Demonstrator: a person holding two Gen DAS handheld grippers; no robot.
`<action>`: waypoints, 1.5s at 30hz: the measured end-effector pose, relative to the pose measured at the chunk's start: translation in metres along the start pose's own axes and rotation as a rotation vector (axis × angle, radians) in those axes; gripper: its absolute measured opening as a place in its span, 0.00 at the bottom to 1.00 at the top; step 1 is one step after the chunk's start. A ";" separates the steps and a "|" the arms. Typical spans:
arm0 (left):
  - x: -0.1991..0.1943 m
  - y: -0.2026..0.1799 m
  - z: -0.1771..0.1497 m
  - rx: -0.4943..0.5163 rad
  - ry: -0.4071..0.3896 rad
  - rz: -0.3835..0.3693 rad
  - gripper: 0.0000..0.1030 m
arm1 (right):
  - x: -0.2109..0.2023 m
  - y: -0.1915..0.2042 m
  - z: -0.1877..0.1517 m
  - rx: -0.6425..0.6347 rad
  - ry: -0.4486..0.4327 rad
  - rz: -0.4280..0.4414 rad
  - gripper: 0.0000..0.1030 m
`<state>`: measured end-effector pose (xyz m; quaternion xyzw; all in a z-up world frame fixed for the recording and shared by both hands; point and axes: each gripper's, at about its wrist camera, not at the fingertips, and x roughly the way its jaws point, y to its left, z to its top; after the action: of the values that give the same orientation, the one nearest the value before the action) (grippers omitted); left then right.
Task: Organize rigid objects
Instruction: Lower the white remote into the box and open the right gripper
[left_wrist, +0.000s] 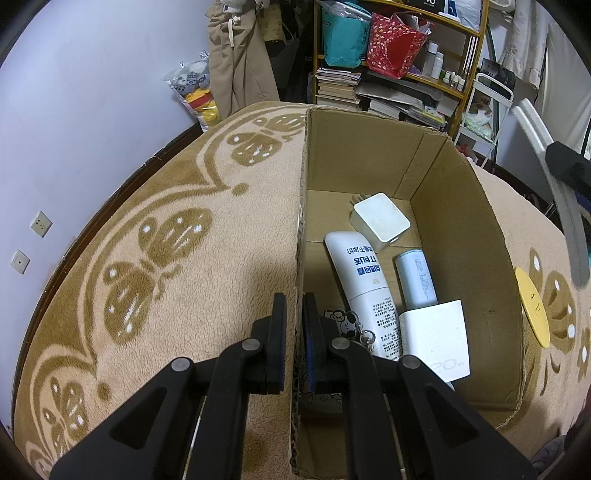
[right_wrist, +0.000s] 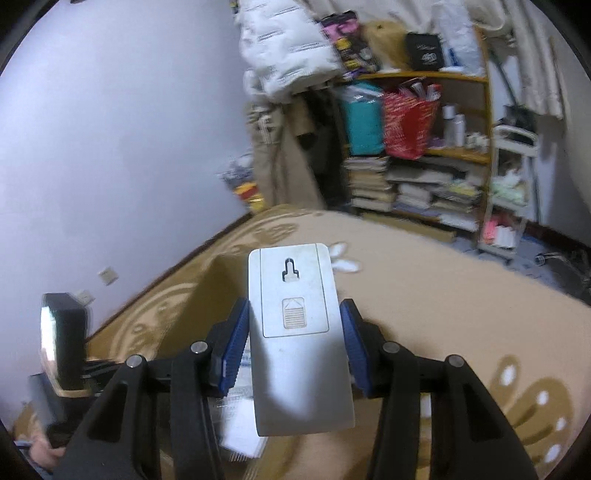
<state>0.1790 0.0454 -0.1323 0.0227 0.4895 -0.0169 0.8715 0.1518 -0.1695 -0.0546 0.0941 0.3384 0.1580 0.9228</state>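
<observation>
My left gripper (left_wrist: 294, 325) is shut on the near left wall of an open cardboard box (left_wrist: 461, 236) that stands on a beige patterned blanket. In the box lie a white bottle (left_wrist: 364, 291), a pale blue power bank (left_wrist: 415, 280), a white square adapter (left_wrist: 382, 220), a white charger block (left_wrist: 436, 339) and a cartoon keychain (left_wrist: 345, 321). My right gripper (right_wrist: 295, 332) is shut on a flat white remote-like device (right_wrist: 297, 332), back side up, held above the blanket. The right view is blurred.
A yellow round disc (left_wrist: 532, 306) lies on the blanket right of the box. A cluttered bookshelf (left_wrist: 399, 74) and hanging clothes stand behind. The left gripper's body (right_wrist: 64, 343) shows at the left of the right wrist view. A purple wall is at left.
</observation>
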 end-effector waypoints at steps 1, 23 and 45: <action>0.000 0.000 0.000 -0.001 0.000 -0.001 0.09 | 0.001 0.005 -0.002 0.001 0.009 0.015 0.51; -0.003 -0.001 -0.003 0.002 -0.001 -0.008 0.09 | 0.026 0.041 -0.034 -0.110 0.114 0.010 0.51; -0.008 -0.004 -0.004 0.000 0.000 -0.015 0.09 | 0.026 0.055 -0.038 -0.192 0.113 -0.037 0.49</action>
<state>0.1717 0.0413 -0.1277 0.0190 0.4896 -0.0233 0.8714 0.1326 -0.1062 -0.0830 -0.0102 0.3747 0.1776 0.9099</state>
